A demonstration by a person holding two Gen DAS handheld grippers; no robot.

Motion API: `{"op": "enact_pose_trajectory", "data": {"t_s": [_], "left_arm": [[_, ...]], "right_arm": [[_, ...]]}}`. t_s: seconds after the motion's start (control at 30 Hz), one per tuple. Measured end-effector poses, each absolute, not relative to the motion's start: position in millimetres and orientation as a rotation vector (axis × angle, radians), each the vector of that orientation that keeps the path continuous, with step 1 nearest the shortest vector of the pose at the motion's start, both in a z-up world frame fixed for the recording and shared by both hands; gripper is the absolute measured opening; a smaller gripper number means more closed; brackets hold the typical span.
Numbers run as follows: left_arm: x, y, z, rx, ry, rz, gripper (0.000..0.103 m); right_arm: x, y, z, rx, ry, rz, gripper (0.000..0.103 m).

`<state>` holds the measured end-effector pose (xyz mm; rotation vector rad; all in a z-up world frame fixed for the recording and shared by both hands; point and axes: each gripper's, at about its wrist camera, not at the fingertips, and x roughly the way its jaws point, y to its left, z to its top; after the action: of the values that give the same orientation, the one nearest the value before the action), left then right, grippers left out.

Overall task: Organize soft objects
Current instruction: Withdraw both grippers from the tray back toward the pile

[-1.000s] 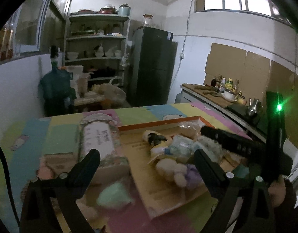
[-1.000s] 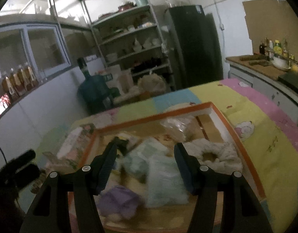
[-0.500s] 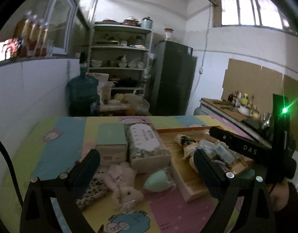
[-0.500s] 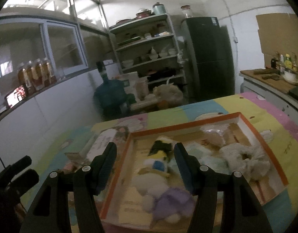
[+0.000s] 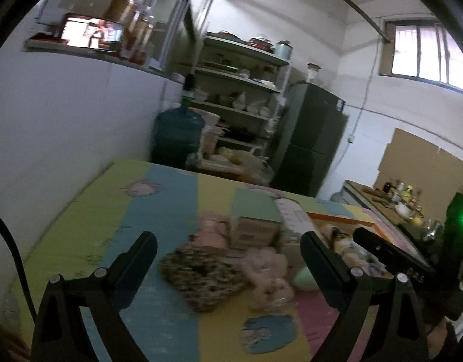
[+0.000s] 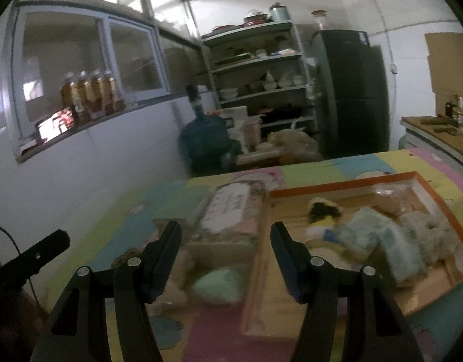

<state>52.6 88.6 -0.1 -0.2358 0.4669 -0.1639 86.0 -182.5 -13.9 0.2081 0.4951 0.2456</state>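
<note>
Loose soft things lie on the colourful mat: a speckled brown pouch (image 5: 201, 277), a pink plush rabbit (image 5: 269, 274), a mint-green soft lump (image 5: 303, 279) (image 6: 220, 283) and a long tissue pack (image 6: 231, 208). An orange-rimmed cardboard tray (image 6: 337, 182) to the right holds a black-and-yellow plush (image 6: 320, 214), pale blue packets (image 6: 379, 238) and a grey fluffy cloth (image 6: 427, 229). My left gripper (image 5: 228, 259) is open above the pouch and rabbit, empty. My right gripper (image 6: 226, 247) is open above the green lump and the tray's left rim, empty.
A small cardboard box (image 5: 255, 229) stands behind the rabbit. A white wall borders the mat on the left. Beyond the far edge are a blue water jug (image 6: 207, 138), a shelf rack (image 6: 258, 69) and a dark fridge (image 6: 352, 90). A counter with bottles (image 5: 391, 196) runs along the right.
Both grippers have swung left, off the tray. The left view now centres on the pouch and rabbit; the right view on the green lump and the tray's left rim. Both stay open.
</note>
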Motion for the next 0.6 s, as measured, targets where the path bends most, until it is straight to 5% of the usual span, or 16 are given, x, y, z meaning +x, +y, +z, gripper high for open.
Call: {"op": "enact_pose_trajectory", "data": {"t_s": [0.6], "left_arm": [[43, 171, -28, -0.326, 0.478, -0.046, 0.097]], "right_arm": [[81, -104, -27, 0.123, 0.567, 0.352, 0.067]]}}
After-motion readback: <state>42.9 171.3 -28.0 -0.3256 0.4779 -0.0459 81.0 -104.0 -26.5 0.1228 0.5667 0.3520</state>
